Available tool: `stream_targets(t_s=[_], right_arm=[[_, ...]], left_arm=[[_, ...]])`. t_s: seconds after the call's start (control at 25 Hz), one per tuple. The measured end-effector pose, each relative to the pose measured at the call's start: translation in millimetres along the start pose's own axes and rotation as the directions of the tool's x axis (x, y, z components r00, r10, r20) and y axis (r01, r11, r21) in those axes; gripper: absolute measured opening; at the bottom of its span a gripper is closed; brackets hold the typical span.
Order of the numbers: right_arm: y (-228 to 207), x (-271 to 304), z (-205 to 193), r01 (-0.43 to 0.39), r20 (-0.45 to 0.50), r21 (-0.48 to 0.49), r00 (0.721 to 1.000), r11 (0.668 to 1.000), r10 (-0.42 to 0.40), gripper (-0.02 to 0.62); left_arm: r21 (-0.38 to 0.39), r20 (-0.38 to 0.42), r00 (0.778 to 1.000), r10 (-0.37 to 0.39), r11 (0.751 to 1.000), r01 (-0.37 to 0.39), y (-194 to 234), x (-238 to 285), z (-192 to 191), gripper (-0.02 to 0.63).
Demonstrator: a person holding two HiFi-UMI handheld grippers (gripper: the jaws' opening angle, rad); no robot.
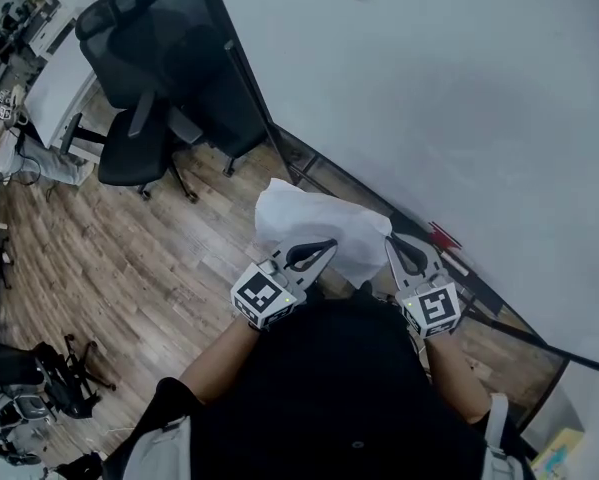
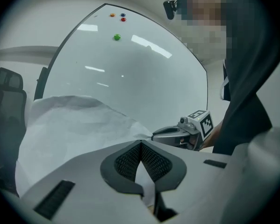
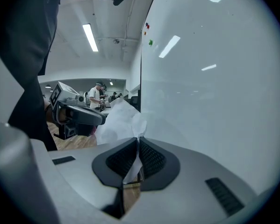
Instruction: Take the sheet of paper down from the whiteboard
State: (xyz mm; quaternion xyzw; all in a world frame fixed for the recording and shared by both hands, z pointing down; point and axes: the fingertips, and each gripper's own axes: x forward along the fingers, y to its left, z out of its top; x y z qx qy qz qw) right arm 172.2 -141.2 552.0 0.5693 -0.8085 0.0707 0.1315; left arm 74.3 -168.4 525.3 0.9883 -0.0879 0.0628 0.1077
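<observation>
Between both grippers (image 1: 324,253) (image 1: 394,251), clamped, hangs the paper (image 1: 314,223)

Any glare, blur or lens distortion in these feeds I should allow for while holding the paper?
Head view: even light, sharp, no glare on the whiteboard or paper. Left gripper view: fisheye curves the whiteboard's edge, the corners go dark, and bright streaks reflect off it. Right gripper view: same rounding and streaks; the paper at the jaws looks soft.
</observation>
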Motion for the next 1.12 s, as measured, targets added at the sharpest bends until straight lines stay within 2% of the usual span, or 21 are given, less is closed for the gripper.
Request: stream_targets(t_s=[0.28,0.48,0.68,0.84,1.12], right_arm=[[8,6,-8,-0.002,0.015,-0.014,1.0,1.0,0.002,0.029],[7,6,5,0.006,0.024,-0.05,1.0,0.999,-0.005,0.029],[16,10,12,-0.02,0.096,-0.08,0.995,0.997,0.027,0.029],[10,7,6,0.039,0.042,-0.031,0.998,0.999,-0.038,0.029],[7,8,-6,0.095,0.0,-0.029,0.996,0.995,-0.095,0.029]], left_arm=[[-0.009,-0.009,1.0,-0.002,1.0,0.002,-1,1,-5,0.012],[-0.013,-0.022,1.0,-0.01,1.0,0.01,-2,1,-15,0.012],[-0.047,-0.028,1.0,-0.011,0.999,0.01,-1,1,-12,0.012],[-0.047,-0.023,0.999,-0.023,0.999,0.021,-2,-3,-14,0.012],[-0.023,-0.019,0.999,-0.048,0.999,0.048,2,-4,-24,0.012]])
